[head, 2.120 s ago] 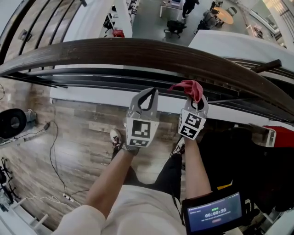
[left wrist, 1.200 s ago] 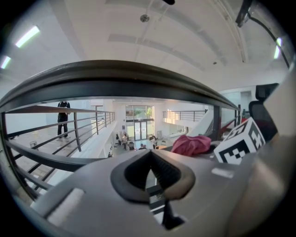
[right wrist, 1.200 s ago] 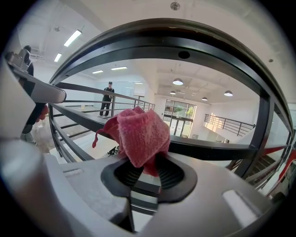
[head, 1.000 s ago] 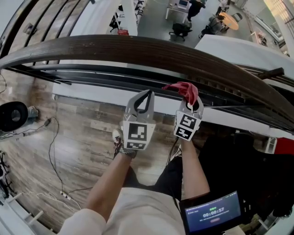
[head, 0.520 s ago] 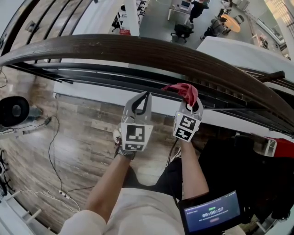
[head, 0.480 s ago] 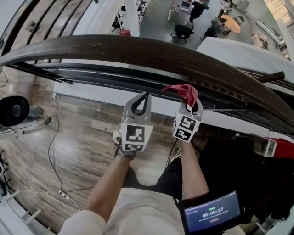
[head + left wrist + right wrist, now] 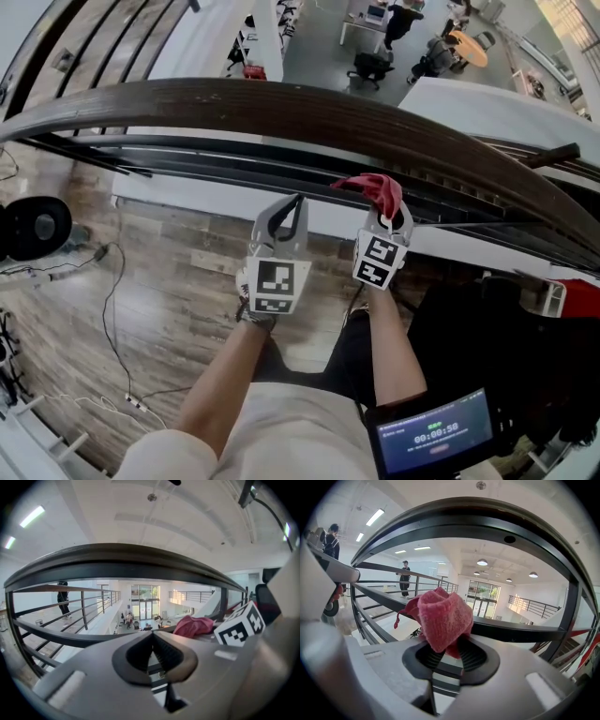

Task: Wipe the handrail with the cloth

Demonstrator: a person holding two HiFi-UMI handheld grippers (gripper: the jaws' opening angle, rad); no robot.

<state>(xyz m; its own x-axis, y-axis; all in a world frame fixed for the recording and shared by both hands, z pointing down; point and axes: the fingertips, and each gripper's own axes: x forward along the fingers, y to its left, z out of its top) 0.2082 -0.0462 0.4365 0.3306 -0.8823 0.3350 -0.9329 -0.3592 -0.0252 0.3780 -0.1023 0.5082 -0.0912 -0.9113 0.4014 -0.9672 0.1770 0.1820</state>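
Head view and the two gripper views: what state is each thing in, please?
Left gripper: shut, nothing between its jaws.
Right gripper: shut on the red cloth.
Red cloth: bunched up, pinched in the jaws, held below the wooden handrail.
Wooden handrail: no cloth on it.
Screen: lit, showing a timer.

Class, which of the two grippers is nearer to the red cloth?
Right. The right gripper clamps the cloth in its jaws; the left gripper, shut and empty, is beside it, apart from the cloth.
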